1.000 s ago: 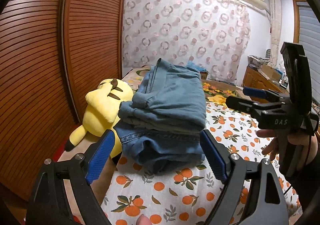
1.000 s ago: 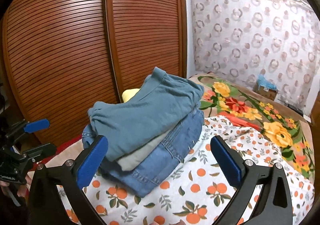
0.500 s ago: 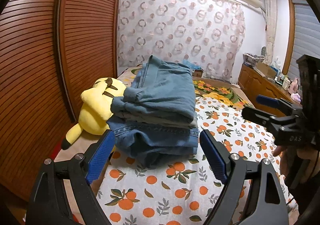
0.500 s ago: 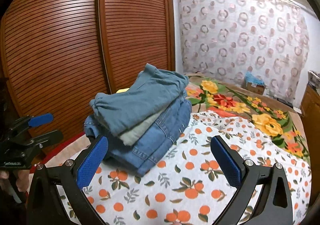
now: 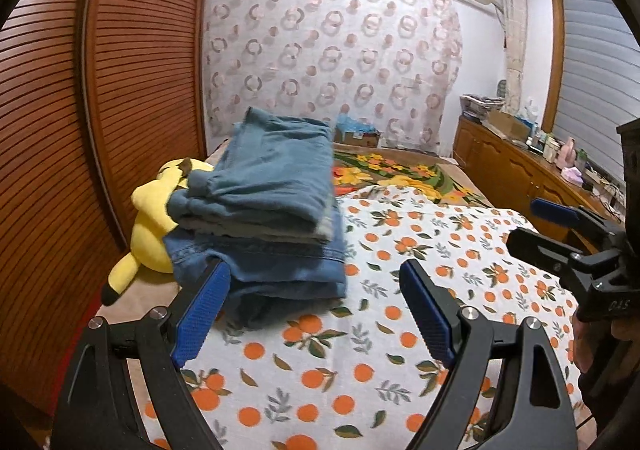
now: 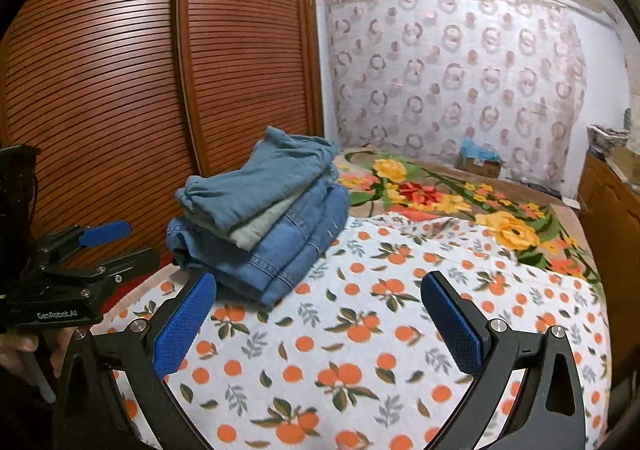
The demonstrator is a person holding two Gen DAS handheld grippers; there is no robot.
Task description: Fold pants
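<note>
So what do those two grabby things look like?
Each tool is black, with two angled arms, silver bolts and bumpy blue pads. The left tool reads "GenRobot.AI" on its side in the right camera's view; the right tool looks the same.

The folded pants [image 5: 260, 210] lie in a stack on the bed's orange-print sheet [image 5: 360, 350], near its left edge — a teal-blue pair [image 6: 256, 182] on top, a pale grey-green layer under it, darker blue denim jeans [image 6: 288, 250] at the bottom. The stack leans slightly — its top pair is rumpled at the near end, seams and stitching showing on the denim.
</note>
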